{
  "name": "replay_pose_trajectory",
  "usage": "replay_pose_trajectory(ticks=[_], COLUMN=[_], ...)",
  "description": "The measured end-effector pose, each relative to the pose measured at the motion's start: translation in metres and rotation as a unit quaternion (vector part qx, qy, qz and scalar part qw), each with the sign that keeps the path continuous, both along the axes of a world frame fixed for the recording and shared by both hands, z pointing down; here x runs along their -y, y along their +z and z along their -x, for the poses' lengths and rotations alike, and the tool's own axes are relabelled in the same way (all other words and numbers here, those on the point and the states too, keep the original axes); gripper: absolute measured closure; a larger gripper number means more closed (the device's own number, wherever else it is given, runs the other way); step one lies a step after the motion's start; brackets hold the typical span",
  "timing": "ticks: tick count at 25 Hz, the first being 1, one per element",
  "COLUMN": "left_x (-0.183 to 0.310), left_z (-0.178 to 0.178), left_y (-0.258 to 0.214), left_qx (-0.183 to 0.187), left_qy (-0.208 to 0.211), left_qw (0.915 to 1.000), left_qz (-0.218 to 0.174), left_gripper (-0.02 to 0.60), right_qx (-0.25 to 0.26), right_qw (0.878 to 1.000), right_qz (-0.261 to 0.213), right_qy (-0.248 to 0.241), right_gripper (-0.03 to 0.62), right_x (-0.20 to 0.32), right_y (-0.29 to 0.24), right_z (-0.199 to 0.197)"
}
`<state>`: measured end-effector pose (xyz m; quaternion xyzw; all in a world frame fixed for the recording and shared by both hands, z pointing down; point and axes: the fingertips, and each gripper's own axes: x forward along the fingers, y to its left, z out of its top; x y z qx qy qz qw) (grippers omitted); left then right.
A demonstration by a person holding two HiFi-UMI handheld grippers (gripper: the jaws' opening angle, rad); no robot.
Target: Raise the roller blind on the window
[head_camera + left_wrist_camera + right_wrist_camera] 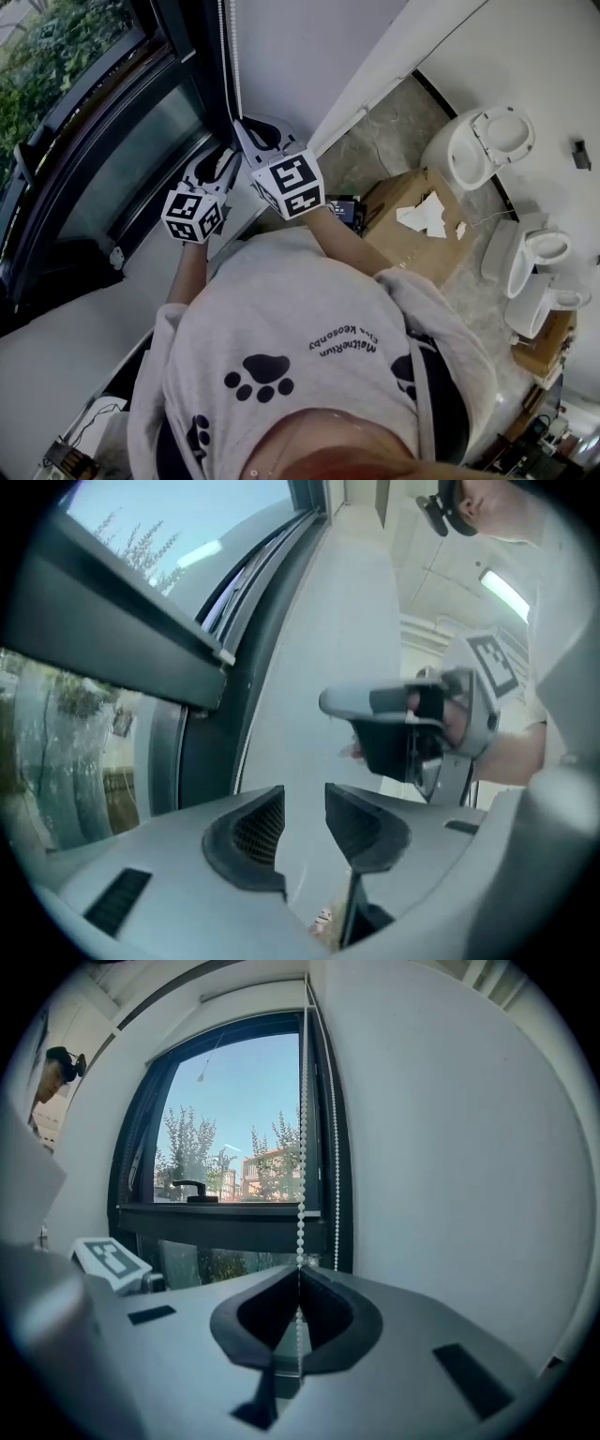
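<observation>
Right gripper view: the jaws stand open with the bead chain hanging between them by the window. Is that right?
Not quite: the right gripper is shut on the bead chain, not open. The right gripper view shows its jaws pinching the chain by the window.

Inventory of what I cannot fully see:

1. Bead chain (302,1147): the upper end runs off the top of the right gripper view. The lower end is hidden beneath my right tool (298,1314), whose jaws are pressed together on it.
2. Small pale thing (323,921) below the parted jaws of my left tool (305,822): too small and blurred to name.
3. Both tools' tips, head view: lost against the dark window frame (197,94).
4. Cardboard box (417,220): near edge covered by my sleeve (361,251).
5. Clutter (548,436), lower right corner: cut by the edge, too small to name.
</observation>
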<state>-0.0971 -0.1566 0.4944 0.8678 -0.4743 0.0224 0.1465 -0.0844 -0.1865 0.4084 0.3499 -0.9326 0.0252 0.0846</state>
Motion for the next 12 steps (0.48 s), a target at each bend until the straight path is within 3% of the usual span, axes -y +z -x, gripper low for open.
replay_pose_trajectory(ticks=[6, 12], left_x=[0.007, 0.009], left_z=[0.019, -0.002], left_y=[-0.107, -0.185], left_qx=[0.001, 0.004], left_qy=[-0.012, 0.050], left_qw=[0.9956, 0.9916], left_qz=[-0.093, -0.119], left_gripper=[0.476, 0.476], right_qx=[0.002, 0.003], right_qw=[1.000, 1.000], right_qz=[0.000, -0.003], right_qy=[0.001, -0.001], right_gripper=[0.585, 0.585], right_x=[0.001, -0.002], right_y=[0.000, -0.002], right_z=[-0.001, 0.003])
